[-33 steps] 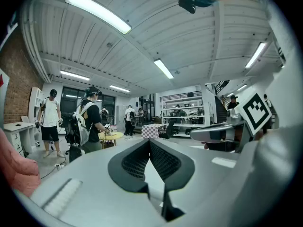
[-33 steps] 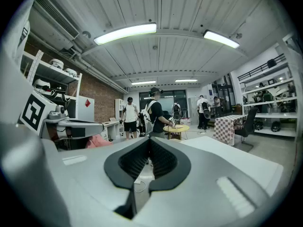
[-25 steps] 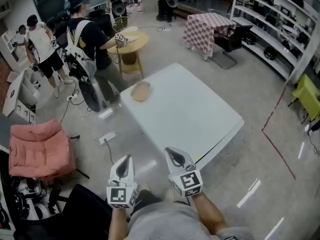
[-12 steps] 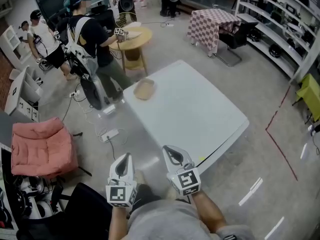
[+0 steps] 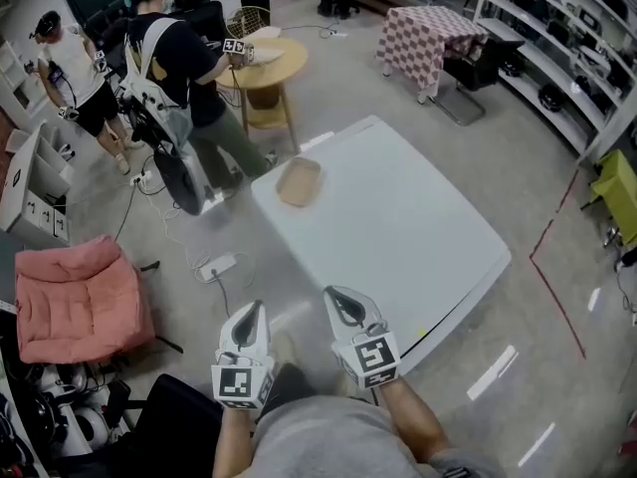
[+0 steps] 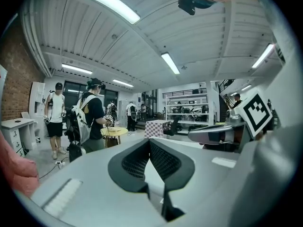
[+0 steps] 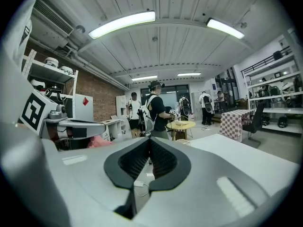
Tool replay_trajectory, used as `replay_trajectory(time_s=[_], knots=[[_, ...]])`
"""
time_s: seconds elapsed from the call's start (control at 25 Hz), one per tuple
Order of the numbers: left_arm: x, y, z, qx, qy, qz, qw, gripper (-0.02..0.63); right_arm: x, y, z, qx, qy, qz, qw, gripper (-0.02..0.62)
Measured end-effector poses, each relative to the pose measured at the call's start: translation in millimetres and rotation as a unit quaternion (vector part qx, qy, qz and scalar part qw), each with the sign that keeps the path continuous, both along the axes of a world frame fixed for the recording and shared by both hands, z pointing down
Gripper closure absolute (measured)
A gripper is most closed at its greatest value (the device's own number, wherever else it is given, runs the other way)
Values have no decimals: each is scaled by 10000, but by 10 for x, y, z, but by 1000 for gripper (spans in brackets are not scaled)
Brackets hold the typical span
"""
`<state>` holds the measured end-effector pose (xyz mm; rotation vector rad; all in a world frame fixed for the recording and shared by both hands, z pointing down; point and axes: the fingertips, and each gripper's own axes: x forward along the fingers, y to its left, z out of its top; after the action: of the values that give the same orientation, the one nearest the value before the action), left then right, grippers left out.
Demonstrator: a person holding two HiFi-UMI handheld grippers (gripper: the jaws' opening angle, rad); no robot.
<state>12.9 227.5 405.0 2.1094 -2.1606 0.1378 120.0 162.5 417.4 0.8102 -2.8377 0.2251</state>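
Note:
I hold both grippers low in front of me, over the grey floor, short of the white table (image 5: pixel 398 237). In the head view, the left gripper (image 5: pixel 253 312) and the right gripper (image 5: pixel 339 300) point forward side by side, each with a marker cube behind it. Both are shut with nothing between the jaws: in the left gripper view the left gripper (image 6: pixel 149 143) has its dark pads meeting at the tip. The right gripper (image 7: pixel 149 142) looks the same in the right gripper view. A shallow tan tray (image 5: pixel 299 181) lies on the table's far left corner.
A person with a backpack (image 5: pixel 174 63) stands at a round yellow table (image 5: pixel 267 63) beyond the white table. A pink armchair (image 5: pixel 75 297) sits to the left, with a power strip (image 5: pixel 217 265) and cables on the floor nearby. A checkered table (image 5: pixel 430 30), black chair (image 5: pixel 476 66) and shelves (image 5: pixel 562 38) are at the right.
The view has moved forward: the white table and tray sit lower and nearer in the head view. Both grippers keep the same shut pose.

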Motion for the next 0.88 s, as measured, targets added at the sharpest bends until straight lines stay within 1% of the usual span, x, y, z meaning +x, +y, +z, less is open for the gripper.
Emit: replay_trajectory(time_s=[0.4, 0.64, 0.88], knots=[[-771, -788, -19, -49, 193, 452, 9988, 594, -673, -686, -35, -160, 194, 474, 9986, 591], [-1151, -1105, 10, -38, 287, 806, 9963, 594, -993, -883, 9, -229, 331, 790, 9961, 591], [-1486, -1289, 129, -29, 377, 1185, 9922, 594, -1220, -1020, 47, -265, 382, 1225, 9914, 591]])
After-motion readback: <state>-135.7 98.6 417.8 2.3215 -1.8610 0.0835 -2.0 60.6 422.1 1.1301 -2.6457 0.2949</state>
